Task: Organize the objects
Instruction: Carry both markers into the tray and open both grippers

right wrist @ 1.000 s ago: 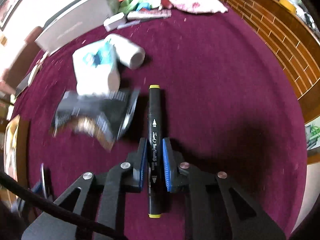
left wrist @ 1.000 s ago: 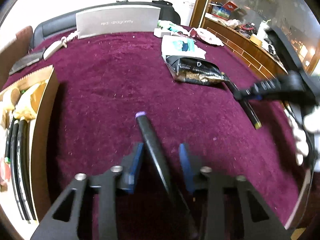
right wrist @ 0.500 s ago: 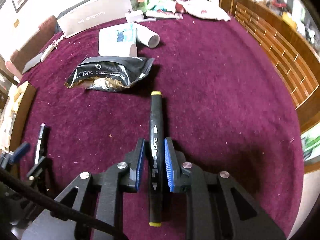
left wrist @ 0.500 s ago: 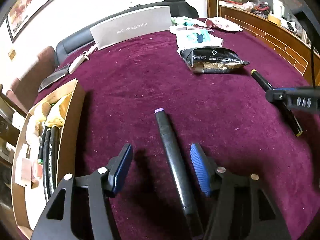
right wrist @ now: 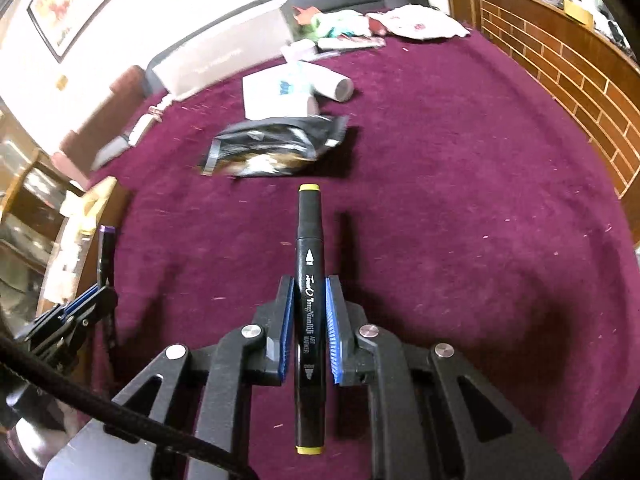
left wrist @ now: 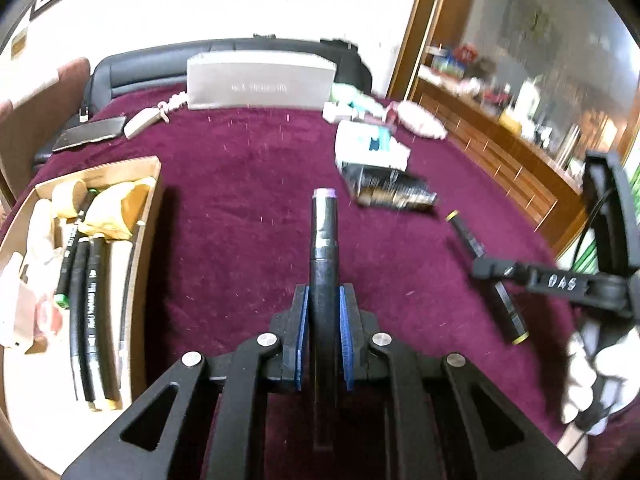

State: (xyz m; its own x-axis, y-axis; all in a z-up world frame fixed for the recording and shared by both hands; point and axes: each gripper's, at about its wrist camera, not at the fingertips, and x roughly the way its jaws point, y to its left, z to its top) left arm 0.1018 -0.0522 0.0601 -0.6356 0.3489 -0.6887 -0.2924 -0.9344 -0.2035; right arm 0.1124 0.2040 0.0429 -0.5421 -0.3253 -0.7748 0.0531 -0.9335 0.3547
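Clamping one marker [left wrist: 323, 264] in my left gripper [left wrist: 323, 344] and another marker [right wrist: 309, 280] in my right gripper [right wrist: 308, 332], I feared either could slip from its jaws short of the box [left wrist: 150, 208] at the bedspread's left edge.

A home bedroom: a bed [right wrist: 460, 184] spread in maroon stood against a black padded headboard [left wrist: 160, 64], beneath a framed picture [right wrist: 60, 4] and beside a cluttered wooden sideboard [left wrist: 492, 148].

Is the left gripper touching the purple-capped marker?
Touching. In the left wrist view both blue pads of the left gripper press on the purple-capped marker, with no gap on either side.
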